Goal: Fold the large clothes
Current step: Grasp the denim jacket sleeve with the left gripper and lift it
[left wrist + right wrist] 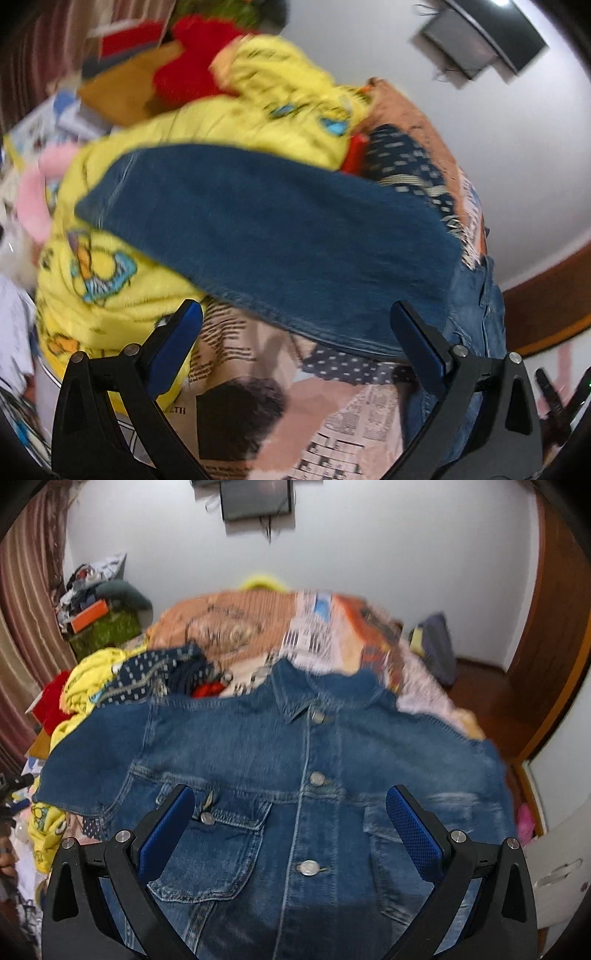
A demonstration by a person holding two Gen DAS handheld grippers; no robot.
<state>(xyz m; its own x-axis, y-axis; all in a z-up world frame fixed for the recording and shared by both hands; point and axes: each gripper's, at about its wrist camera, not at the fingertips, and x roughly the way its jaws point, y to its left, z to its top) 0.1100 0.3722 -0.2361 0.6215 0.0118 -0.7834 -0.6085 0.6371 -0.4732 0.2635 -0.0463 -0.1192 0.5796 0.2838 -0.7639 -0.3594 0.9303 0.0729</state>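
A blue denim jacket (295,775) lies front up on the bed, buttoned, collar toward the far wall. Its left sleeve (266,236) stretches out sideways across the left wrist view, over the yellow blanket. My left gripper (295,314) is open and empty, hovering just below the sleeve's edge. My right gripper (290,797) is open and empty above the jacket's chest, between its two pockets.
A yellow cartoon-print blanket (258,110) is heaped left of the jacket, with red cloth (192,62) and a navy dotted garment (159,675) beside it. The bed has a newspaper-print sheet (332,435). A wall screen (255,498) hangs behind.
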